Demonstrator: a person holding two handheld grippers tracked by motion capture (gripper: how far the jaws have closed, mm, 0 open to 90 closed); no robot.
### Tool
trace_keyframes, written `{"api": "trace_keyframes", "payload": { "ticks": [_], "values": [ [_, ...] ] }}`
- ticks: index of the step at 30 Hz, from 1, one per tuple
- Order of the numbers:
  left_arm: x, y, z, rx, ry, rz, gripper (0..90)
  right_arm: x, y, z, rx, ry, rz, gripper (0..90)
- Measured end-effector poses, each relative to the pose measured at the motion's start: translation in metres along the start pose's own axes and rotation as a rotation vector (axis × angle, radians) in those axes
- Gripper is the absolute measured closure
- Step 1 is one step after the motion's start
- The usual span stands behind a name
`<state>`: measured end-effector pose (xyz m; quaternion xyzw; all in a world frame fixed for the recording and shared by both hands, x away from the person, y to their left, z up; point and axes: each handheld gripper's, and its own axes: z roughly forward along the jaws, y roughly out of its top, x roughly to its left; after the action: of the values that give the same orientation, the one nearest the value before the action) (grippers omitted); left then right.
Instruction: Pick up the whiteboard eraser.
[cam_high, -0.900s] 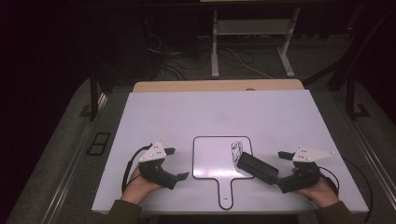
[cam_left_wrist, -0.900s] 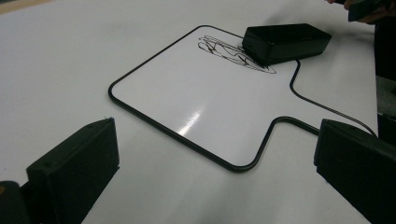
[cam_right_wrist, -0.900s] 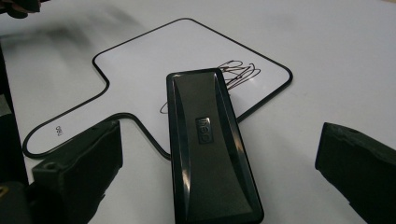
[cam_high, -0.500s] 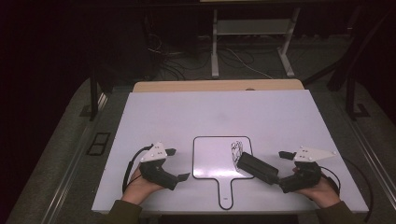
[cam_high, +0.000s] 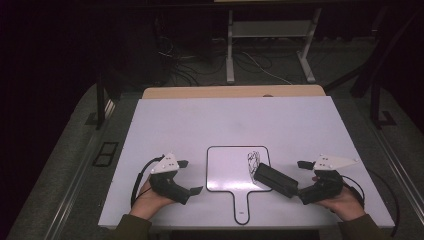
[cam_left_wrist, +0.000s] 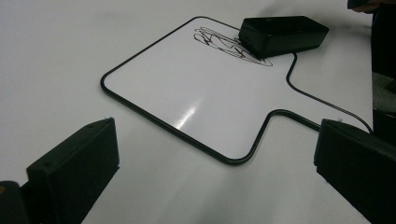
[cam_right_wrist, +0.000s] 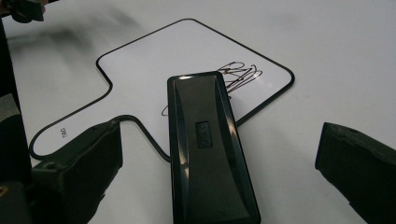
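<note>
Eraser (cam_right_wrist: 210, 149) near end cut off, probably covering scribble (cam_right_wrist: 240, 74)

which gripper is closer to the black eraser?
Right. The right gripper sits just beside the black eraser, jaws open around it; the left gripper rests across the whiteboard.

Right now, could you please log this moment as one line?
left tool: open, empty | right tool: open, eraser between jaws, ungripped | eraser: lying partly on whiteboard beside scribble
</note>
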<state>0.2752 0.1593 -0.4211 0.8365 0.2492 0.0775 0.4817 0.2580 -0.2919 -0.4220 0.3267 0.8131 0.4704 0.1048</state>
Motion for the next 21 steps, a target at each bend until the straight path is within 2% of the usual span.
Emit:
{"api": "trace_keyframes", "payload": {
  "ticks": [6,8,21],
  "values": [
    [0.000,0.000,0.000,0.001,0.000,0.000,0.0,0.000,0.005,0.001,0.011,0.003,-0.002,0.0],
    [0.000,0.000,0.000,0.005,-0.001,0.001,0.0,0.001,0.009,0.000,0.008,-0.006,-0.020,0.0],
    [0.000,0.000,0.000,0.009,-0.001,0.002,0.0,0.000,0.015,0.003,0.029,0.007,-0.022,0.0]
  ]
}}
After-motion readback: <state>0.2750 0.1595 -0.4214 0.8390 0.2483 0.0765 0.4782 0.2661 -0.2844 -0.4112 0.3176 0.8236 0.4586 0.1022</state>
